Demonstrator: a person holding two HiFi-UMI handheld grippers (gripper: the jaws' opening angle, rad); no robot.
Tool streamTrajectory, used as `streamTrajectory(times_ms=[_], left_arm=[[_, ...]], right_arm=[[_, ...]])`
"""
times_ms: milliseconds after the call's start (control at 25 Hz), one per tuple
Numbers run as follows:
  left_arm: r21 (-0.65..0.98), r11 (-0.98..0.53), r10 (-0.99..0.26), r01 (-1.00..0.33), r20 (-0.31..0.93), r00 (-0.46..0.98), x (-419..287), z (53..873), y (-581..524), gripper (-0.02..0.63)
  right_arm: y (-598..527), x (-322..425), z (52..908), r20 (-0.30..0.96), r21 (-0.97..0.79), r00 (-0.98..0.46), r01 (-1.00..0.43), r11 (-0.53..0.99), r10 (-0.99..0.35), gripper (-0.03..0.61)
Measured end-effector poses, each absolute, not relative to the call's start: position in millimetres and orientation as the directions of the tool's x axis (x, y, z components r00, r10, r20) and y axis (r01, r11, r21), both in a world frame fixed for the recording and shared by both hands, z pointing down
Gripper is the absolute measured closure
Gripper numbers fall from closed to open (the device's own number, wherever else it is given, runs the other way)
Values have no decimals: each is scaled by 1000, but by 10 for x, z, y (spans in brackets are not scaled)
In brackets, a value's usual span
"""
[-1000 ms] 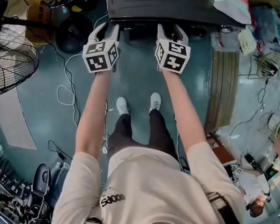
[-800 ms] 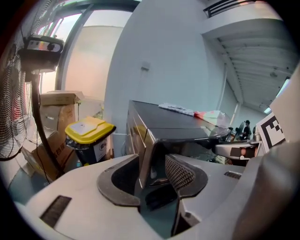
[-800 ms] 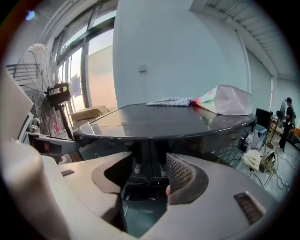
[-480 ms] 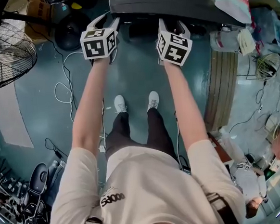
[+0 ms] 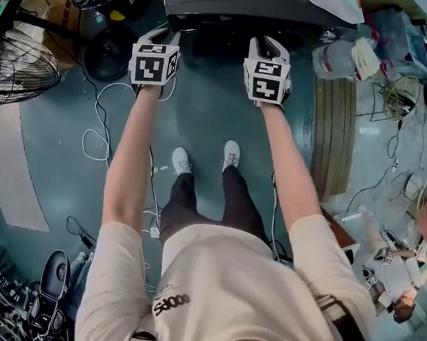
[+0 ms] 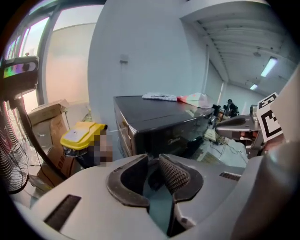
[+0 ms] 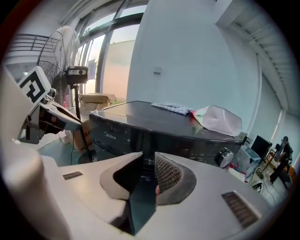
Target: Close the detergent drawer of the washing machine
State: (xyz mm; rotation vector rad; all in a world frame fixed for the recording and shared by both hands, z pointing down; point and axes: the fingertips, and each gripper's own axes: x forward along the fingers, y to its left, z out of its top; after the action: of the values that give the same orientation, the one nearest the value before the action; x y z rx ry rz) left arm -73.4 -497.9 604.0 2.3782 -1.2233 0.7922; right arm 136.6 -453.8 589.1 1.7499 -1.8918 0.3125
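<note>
Workshop: washer [image 7: 140, 131] beyond right hand-held gripper [image 7: 148, 161]

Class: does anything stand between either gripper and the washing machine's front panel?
Nothing visible does. The left gripper and right gripper face the dark grey box-shaped washing machine across open air; their fingers have just been closing, empty.

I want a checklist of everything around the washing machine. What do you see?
Surface: teal floor, the person's white shoes on it.
Job's things: dark washing machine; its drawer seems flush with the front, not certain.
Clutter: bag and cloth on the machine's top; cardboard boxes, yellow-topped container beside it.
Grippers: left gripper and right gripper open, jaws have just been closing, nothing between them.
Cables: white cables loose on the floor.
Surroundings: standing fan, big windows.
</note>
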Motion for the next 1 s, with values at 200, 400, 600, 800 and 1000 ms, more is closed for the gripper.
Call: streamTrajectory(times_ms=[200, 400, 600, 800, 1000], left_arm=[[68, -606, -598, -792, 618, 511, -752, 5855, -4458, 595], [36, -669, -595, -743, 573, 563, -730, 5385, -4032, 595], [-9, -703, -631, -711, 469, 618, -627, 4649, -3751, 595], [-26, -684, -692, -729, 339, 637, -597, 3930, -3439, 595], [-97, -684, -721, -723, 247, 648, -611, 3341, -3204, 595]], right_arm=[[-4012, 1589, 5732, 546, 144, -58, -976, 161, -836, 569], [-3648, 1624, 5324, 547, 101, -150, -965, 243, -824, 571], [-3397, 1633, 4626, 468, 87, -222, -952, 295, -856, 571], [-3119, 1483, 3926, 373, 94, -280, -937, 336, -884, 571], [-2893, 1322, 3303, 287, 170, -327, -908, 384, -901, 571]])
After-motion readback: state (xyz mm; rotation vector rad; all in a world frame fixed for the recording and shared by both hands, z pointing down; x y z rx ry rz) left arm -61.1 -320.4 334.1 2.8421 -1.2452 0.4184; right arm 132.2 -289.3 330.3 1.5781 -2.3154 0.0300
